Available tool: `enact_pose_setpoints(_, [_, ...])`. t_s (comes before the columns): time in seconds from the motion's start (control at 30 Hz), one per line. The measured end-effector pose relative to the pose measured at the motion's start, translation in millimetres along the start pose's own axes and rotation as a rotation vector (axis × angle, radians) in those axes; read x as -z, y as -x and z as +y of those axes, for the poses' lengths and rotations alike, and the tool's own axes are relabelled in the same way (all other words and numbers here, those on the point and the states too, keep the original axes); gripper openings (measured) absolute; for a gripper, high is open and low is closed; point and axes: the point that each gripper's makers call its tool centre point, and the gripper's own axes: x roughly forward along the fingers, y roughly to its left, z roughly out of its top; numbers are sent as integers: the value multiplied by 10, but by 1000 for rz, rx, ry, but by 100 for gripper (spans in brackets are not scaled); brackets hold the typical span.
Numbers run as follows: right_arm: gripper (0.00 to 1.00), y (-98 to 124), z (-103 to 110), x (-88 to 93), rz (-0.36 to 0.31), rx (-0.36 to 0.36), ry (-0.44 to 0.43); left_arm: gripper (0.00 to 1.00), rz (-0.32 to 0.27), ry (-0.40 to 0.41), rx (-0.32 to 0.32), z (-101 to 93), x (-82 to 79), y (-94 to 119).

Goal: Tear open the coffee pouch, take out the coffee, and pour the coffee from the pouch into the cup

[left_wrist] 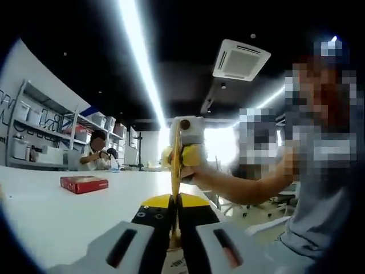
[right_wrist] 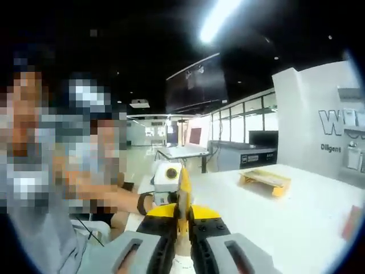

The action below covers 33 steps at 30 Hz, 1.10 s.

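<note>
Pouch (left_wrist: 176, 165) position: I see the yellow coffee pouch edge-on, stretched upright between both grippers above the white table (left_wrist: 68, 211). In the left gripper view, the left gripper (left_wrist: 175, 220) has its jaws pressed together on the pouch's near edge, while the right gripper (left_wrist: 186, 149) grips the far edge. In the right gripper view, the right gripper (right_wrist: 182, 224) is likewise clamped on the pouch (right_wrist: 183, 194). A red box (left_wrist: 84, 183) lies on the table, well apart.

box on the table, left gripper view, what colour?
Red, lying flat on the white table: the box shows best in the left gripper view.
</note>
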Motion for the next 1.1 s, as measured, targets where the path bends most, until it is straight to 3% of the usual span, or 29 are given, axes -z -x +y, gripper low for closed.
enact_pose_setpoints(0.23, [8,11,-21,10,-8,13,4,6,3,-19,-10,34,1,-1])
enact_pose_setpoints(0.47, [8,56,-24,0,-43,26,8,16,-5,18,-19,60,-3,-5])
enact_pose_setpoints(1.1, [8,61,-41,-19,-92,34,11,7,-6,-7,-25,75,-13,21])
